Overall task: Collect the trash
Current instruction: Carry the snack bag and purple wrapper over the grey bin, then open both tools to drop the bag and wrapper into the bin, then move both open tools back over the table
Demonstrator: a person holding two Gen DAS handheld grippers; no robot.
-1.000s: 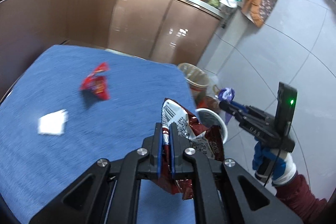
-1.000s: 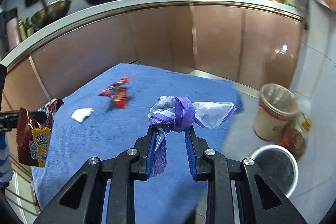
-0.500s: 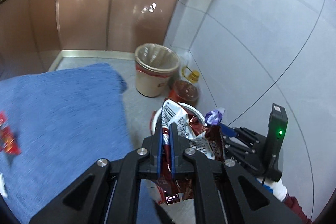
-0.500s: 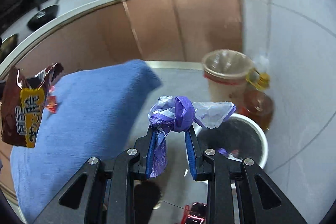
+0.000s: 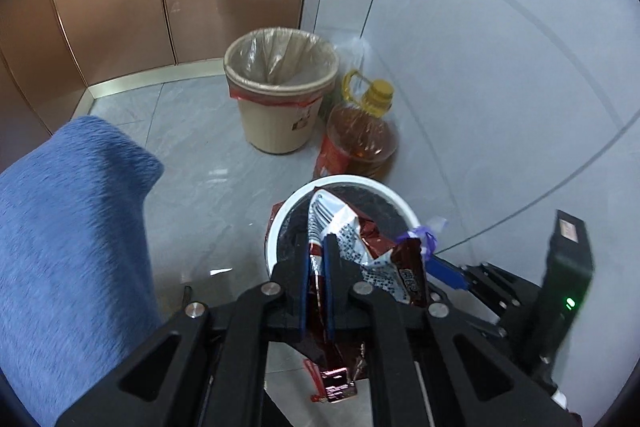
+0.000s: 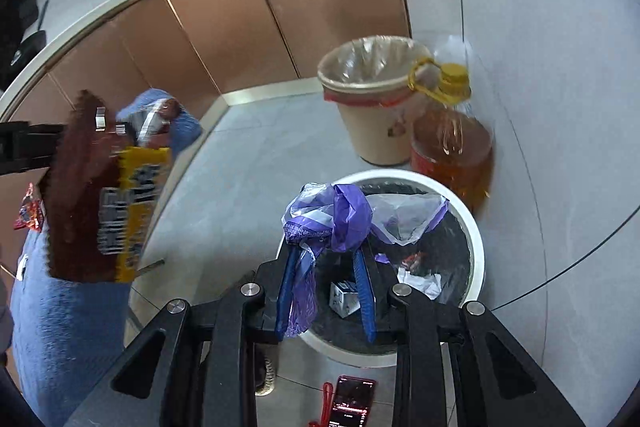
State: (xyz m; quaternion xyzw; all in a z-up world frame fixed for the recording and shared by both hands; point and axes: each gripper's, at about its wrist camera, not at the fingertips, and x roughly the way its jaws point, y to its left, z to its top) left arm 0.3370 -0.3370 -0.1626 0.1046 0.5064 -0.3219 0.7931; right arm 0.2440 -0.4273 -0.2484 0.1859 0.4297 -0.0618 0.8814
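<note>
While both loads hang near white bin, release turns on who's over the opening. Left gripper: fingers clenched on snack wrapper, crumpled red-brown foil w/ white printed back, long axis roughly vertical, top over near rim, tail dangling short of it. Right gripper: fingers gripping purple plastic bag, knotted, translucent, directly above bin's mouth, so nearer. Needs left nudged fwd, probably. Beige bin beyond, apart.
</note>
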